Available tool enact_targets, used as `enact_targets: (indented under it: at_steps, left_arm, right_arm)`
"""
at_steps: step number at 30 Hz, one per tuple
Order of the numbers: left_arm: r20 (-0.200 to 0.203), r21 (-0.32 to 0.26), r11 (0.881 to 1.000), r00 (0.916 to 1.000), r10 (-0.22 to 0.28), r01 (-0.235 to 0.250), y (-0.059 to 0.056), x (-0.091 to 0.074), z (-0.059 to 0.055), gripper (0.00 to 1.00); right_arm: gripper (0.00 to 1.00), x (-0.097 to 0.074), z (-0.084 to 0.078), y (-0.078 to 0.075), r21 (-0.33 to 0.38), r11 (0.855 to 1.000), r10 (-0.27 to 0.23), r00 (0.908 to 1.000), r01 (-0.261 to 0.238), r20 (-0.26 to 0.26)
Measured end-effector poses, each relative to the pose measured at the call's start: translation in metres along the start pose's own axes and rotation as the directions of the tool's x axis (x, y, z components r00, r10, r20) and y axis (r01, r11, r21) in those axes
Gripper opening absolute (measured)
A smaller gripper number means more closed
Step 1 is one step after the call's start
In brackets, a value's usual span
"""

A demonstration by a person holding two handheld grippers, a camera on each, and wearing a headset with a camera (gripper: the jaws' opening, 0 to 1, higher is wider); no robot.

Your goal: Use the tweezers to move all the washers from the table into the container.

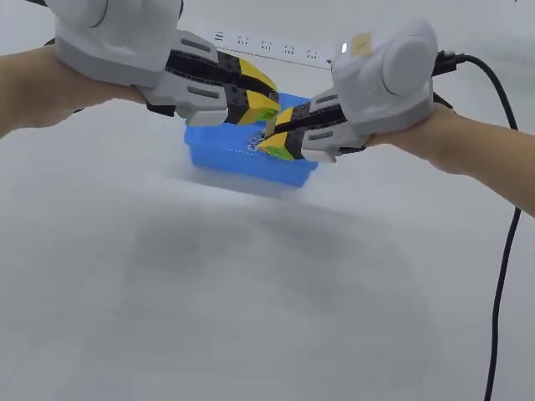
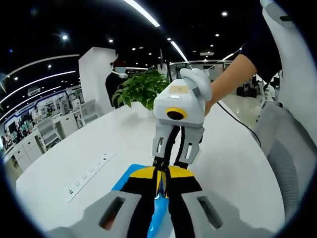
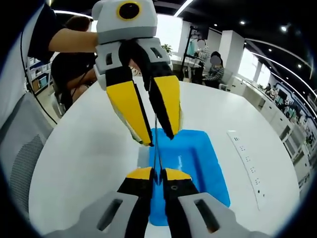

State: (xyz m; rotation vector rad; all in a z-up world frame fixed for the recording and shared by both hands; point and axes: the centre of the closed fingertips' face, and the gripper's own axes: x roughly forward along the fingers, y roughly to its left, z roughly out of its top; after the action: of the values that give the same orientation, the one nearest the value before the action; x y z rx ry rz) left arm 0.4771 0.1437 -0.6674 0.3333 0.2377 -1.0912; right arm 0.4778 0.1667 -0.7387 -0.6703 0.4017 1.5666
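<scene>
The right gripper [image 3: 157, 171] is clamping the thin metal tweezers [image 3: 156, 154], their tips too fine to make out. The left gripper [image 3: 159, 140] is straddling them from the left; gripping or loose, I cannot tell. Below, the glossy blue rectangular container [image 3: 200, 163] is sitting on the smooth white table [image 3: 79, 148].
</scene>
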Motion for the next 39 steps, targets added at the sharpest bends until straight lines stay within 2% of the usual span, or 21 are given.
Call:
enact_targets:
  at_steps: [3, 7, 13, 17, 22, 25, 27, 31, 34, 39]
  left_arm:
    - [-0.009, 0.021, 0.999, 0.9991, -0.042, 0.042, -0.008, -0.001, 0.000, 0.07]
    - [-0.013, 0.044, 0.997, 0.9981, -0.060, 0.061, -0.010, -0.005, 0.001, 0.06]
    - [-0.023, 0.102, 0.994, 0.9991, -0.035, 0.037, -0.006, -0.014, 0.002, 0.05]
    - [-0.030, 0.126, 0.992, 0.9993, -0.021, 0.024, -0.005, -0.022, 0.005, 0.04]
    - [-0.009, 0.113, 0.993, 0.9998, -0.019, 0.020, -0.006, -0.038, 0.011, 0.04]
    - [-0.008, 0.113, 0.993, 0.9995, -0.030, 0.030, -0.013, -0.045, 0.013, 0.04]
    - [0.011, 0.086, 0.995, 0.9991, -0.042, 0.041, -0.018, -0.049, 0.014, 0.04]
    - [0.010, 0.081, 0.995, 0.9983, -0.057, 0.056, -0.029, -0.055, 0.013, 0.04]
    - [0.015, 0.071, 0.993, 0.9951, -0.097, 0.096, -0.042, -0.060, 0.011, 0.04]
    - [-0.018, 0.062, 0.991, 0.9928, -0.119, 0.120, -0.055, -0.061, -0.003, 0.04]
  right_arm:
    - [0.08, -0.001, 0.000, 0.001, -0.021, 1.000, 0.004, 1.0000, -0.004, -0.007]
    - [0.08, -0.003, 0.003, 0.005, -0.057, 0.998, 0.013, 0.9999, -0.013, -0.011]
    - [0.08, -0.008, 0.010, 0.003, -0.107, 0.994, -0.008, 1.0000, 0.007, -0.006]
    - [0.08, -0.013, 0.017, -0.001, -0.115, 0.993, -0.022, 0.9997, 0.022, 0.001]
    - [0.08, -0.024, 0.030, 0.002, -0.124, 0.992, -0.027, 0.9993, 0.030, 0.025]
    - [0.08, -0.028, 0.034, 0.010, -0.134, 0.991, -0.019, 0.9995, 0.023, 0.027]
    - [0.08, -0.030, 0.037, 0.015, -0.131, 0.991, -0.009, 0.9995, 0.013, 0.030]
    - [0.08, -0.034, 0.041, 0.028, -0.137, 0.991, 0.007, 0.9998, -0.004, 0.021]
    - [0.08, -0.036, 0.042, 0.042, -0.136, 0.990, 0.042, 0.9989, -0.039, 0.020]
    - [0.08, -0.038, 0.038, 0.057, -0.130, 0.988, 0.086, 0.9962, -0.084, 0.011]
